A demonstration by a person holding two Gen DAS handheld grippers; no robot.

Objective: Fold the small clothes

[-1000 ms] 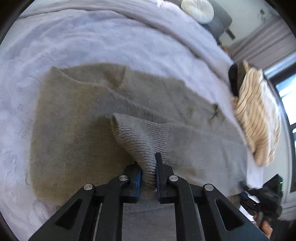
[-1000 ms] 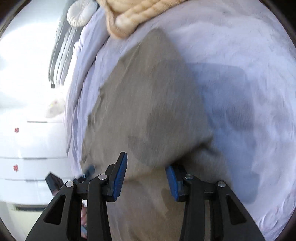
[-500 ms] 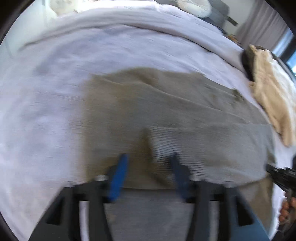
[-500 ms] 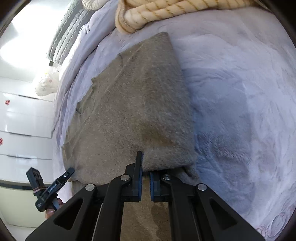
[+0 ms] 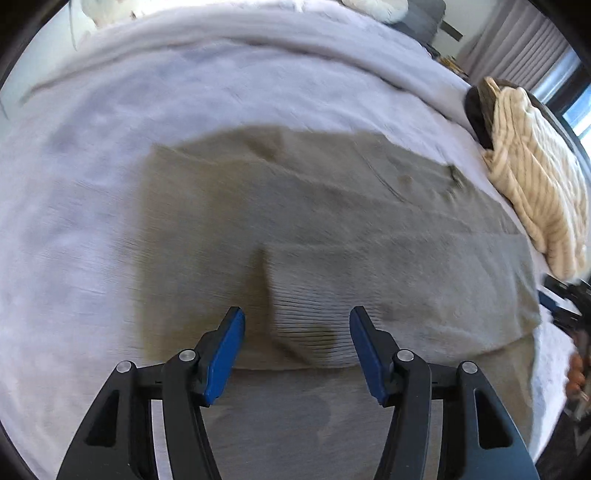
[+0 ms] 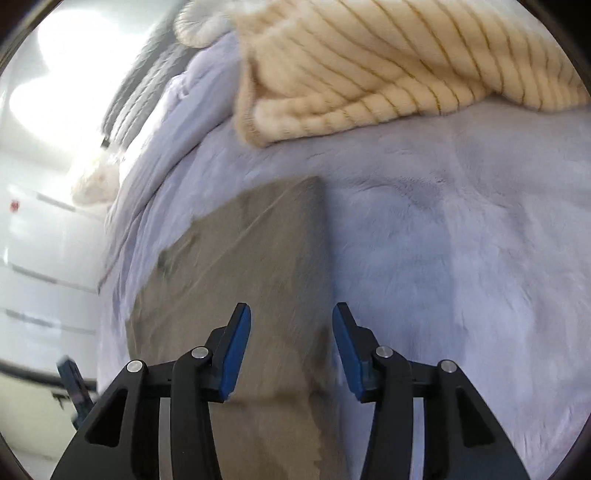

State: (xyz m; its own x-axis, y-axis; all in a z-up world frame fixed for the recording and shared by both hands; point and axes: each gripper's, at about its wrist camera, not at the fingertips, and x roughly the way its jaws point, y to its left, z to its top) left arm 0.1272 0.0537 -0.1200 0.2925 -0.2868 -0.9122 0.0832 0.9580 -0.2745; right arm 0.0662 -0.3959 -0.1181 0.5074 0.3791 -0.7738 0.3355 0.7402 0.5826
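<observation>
On the bed [image 5: 74,206], covered with a pale lilac fuzzy blanket, we see a cream sweater with thin stripes [image 6: 369,62] lying in a heap at the far side, apart from the garment we work on. A dark item [image 5: 476,114] lies just behind it. A white round cushion [image 5: 373,7] sits at the head of the bed. Nothing stands between our claws and the cloth.

The olive-grey knit garment [image 5: 295,206] lies flat on the blanket, folded, with a ribbed part turned over on top near us. Its surface looks soft and a little blurred.

Our left claw [image 5: 297,332] is spread above the ribbed part and pinches nothing. Our right claw [image 6: 291,332] is opening over the garment's straight side edge, and its pads do not press the cloth.
</observation>
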